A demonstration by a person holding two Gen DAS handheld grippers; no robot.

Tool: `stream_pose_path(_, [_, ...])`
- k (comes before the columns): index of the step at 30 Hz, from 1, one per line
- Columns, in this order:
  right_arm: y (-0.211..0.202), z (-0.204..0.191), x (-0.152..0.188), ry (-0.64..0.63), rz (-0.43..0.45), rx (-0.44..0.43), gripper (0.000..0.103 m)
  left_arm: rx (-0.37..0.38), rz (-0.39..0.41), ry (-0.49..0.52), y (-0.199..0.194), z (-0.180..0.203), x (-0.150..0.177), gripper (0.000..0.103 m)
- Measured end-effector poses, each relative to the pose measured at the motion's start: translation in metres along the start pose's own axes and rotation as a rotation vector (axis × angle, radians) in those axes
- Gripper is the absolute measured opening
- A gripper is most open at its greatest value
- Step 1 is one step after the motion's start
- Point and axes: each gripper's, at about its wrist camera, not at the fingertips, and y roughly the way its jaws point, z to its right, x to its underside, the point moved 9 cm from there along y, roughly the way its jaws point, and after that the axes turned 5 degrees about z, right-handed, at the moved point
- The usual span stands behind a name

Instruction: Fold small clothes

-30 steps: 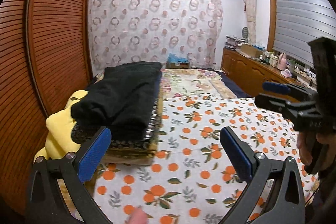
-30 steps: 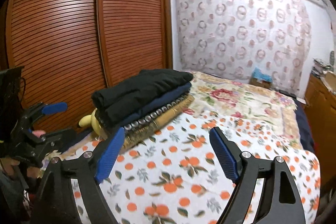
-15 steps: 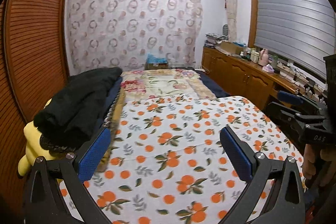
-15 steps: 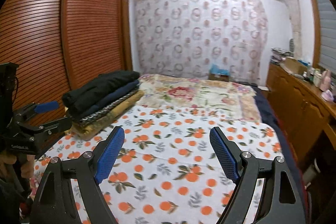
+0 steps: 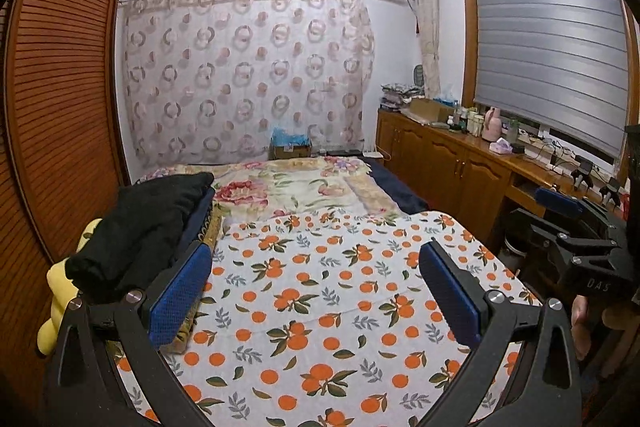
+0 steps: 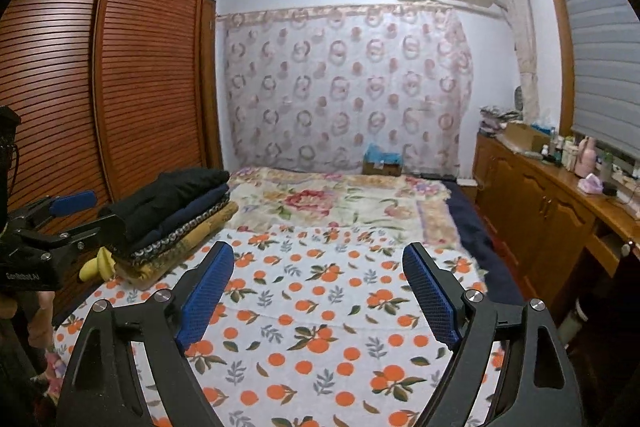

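Bedding fills the space ahead of both pairs of fingers: an orange-print sheet (image 5: 320, 307) lies flat directly beneath and beyond the blue pads, with a floral blanket (image 5: 288, 187) spread farther out past the fingertips. Wooden louvred wardrobe doors (image 6: 100, 87) stand off to the left of the fingers, and a patterned curtain (image 5: 248, 79) hangs on the far wall straight ahead. A long wooden cabinet (image 5: 448, 167) runs along the right side, under a window blind (image 5: 552, 55).

Next in size, the stack of folded clothes (image 5: 140, 231) sits on the bed just beyond and to the left of the left gripper's (image 5: 316, 295) left finger, a black garment on top, a dark blue one and patterned pieces under it. A yellow plush toy (image 5: 60, 283) pokes out at the stack's near left side.

The left gripper hangs over the sheet with its fingers wide apart and nothing between them. The right gripper (image 6: 320, 291) likewise hangs over the sheet, its jaws opening, with only the bare orange print showing between the pads. In the right wrist view the stack (image 6: 176, 215) lies ahead and left of that gripper's left finger, well apart from it.
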Motion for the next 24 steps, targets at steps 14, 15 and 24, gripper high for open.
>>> stream_pose_path(14, [0.001,0.001,0.011,0.019,0.029,0.028,0.088,-0.022,0.008,-0.009,-0.003,-0.004,-0.001,0.103])
stream_pose_path(15, [0.001,0.001,0.011,0.019,0.029,0.028,0.088,-0.023,0.008,-0.009,-0.003,-0.004,-0.001,0.103])
stream_pose_path(24, [0.004,0.008,0.009,0.025,0.027,0.023,0.088,-0.022,0.008,-0.008,-0.003,-0.005,-0.001,0.103])
